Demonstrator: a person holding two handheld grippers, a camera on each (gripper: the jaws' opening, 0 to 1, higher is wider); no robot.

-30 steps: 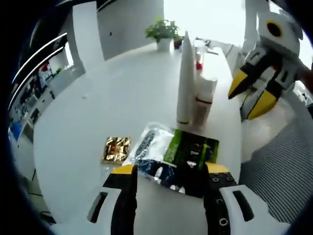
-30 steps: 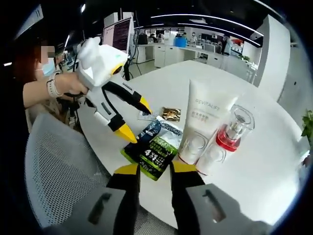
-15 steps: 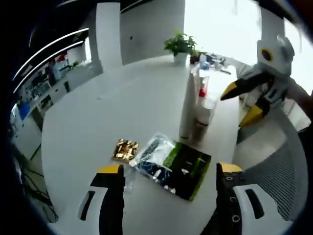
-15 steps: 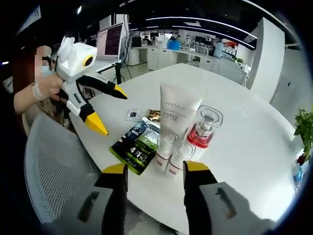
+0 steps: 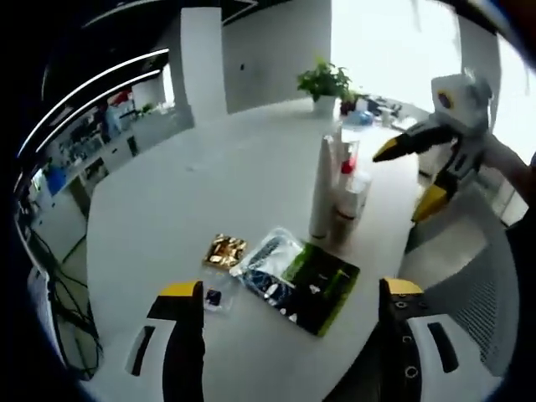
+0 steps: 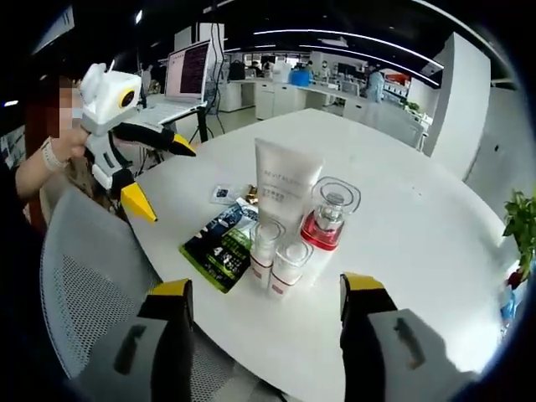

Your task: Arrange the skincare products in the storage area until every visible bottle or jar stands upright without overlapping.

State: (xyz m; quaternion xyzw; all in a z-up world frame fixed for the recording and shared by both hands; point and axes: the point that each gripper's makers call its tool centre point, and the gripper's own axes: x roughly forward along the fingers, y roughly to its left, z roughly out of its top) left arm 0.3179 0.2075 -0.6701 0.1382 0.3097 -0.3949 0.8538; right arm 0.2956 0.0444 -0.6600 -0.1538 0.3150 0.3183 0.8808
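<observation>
On the white table (image 5: 201, 176) a tall white tube (image 5: 322, 188) stands upright beside a clear-capped bottle with a red collar (image 5: 348, 186). Flat in front of them lie a green-black sachet (image 5: 316, 286), a clear blue sachet (image 5: 266, 263), a gold sachet (image 5: 224, 249) and a small dark sachet (image 5: 213, 297). My left gripper (image 5: 291, 289) is open and held back from the sachets. The right gripper view shows the tube (image 6: 283, 182), the bottle (image 6: 327, 224), two small white bottles (image 6: 276, 260) and the green sachet (image 6: 211, 248). My right gripper (image 6: 266, 286) is open, short of the bottles. Nothing is held.
A grey mesh chair (image 6: 84, 285) stands at the table's near edge, also seen as the chair (image 5: 473, 289). A potted plant (image 5: 327, 82) is at the far edge. A person's hand (image 6: 46, 159) holds the left gripper (image 6: 161, 180). The right gripper (image 5: 408, 180) hangs beside the tube.
Both grippers have drawn back from the products and their jaws have spread wider. The products have not moved on the table.
</observation>
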